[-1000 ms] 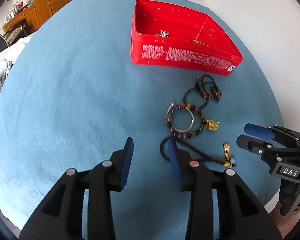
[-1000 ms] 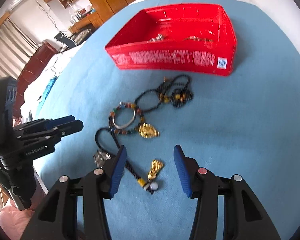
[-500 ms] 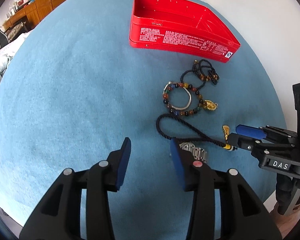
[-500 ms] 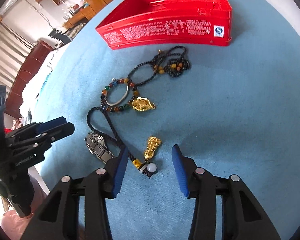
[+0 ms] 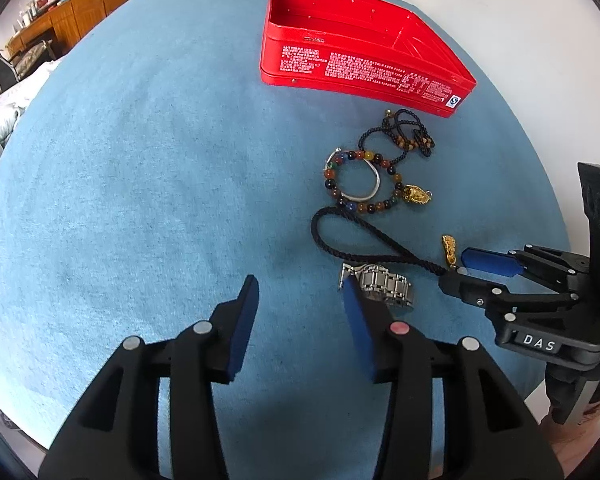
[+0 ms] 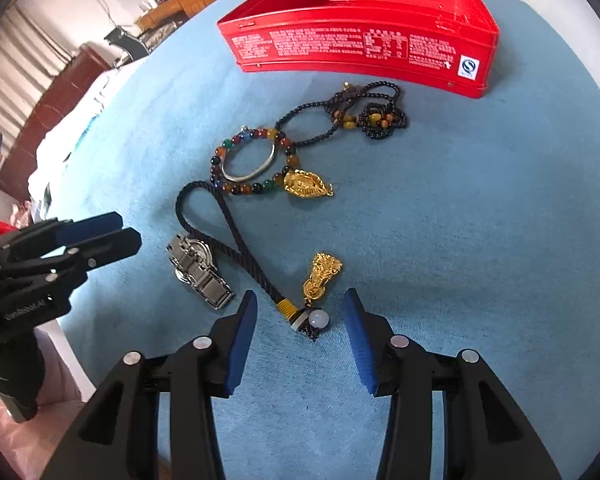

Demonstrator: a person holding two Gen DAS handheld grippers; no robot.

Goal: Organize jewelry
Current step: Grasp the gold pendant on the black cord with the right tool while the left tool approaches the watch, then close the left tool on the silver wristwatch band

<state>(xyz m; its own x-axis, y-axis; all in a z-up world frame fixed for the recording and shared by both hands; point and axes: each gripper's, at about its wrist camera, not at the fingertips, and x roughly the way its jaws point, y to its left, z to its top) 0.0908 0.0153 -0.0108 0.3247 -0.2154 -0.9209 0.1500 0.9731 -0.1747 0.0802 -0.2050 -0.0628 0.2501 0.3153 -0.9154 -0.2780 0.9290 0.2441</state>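
A red tin box (image 5: 364, 68) (image 6: 364, 44) stands at the far side of the blue cloth. In front of it lie a black bead necklace (image 5: 404, 132) (image 6: 360, 116), a coloured bead bracelet (image 5: 360, 184) (image 6: 252, 160) with a gold pendant (image 6: 306, 185), a black cord (image 5: 364, 246) (image 6: 228, 228) with a gold charm (image 6: 322, 276), and a silver watch (image 5: 384, 286) (image 6: 198, 270). My left gripper (image 5: 302, 300) is open, its right finger at the watch. My right gripper (image 6: 300, 320) is open around the cord's charm end; it also shows in the left wrist view (image 5: 476, 272).
The blue cloth (image 5: 140, 180) covers a round table whose edge curves close behind the box and to the right. A white wall is at the right. Wooden cabinets and a bed lie beyond the table at the left.
Both grippers have pulled back and dropped lower toward the cloth. The watch has come into view. The right gripper now straddles the cord's charm end.
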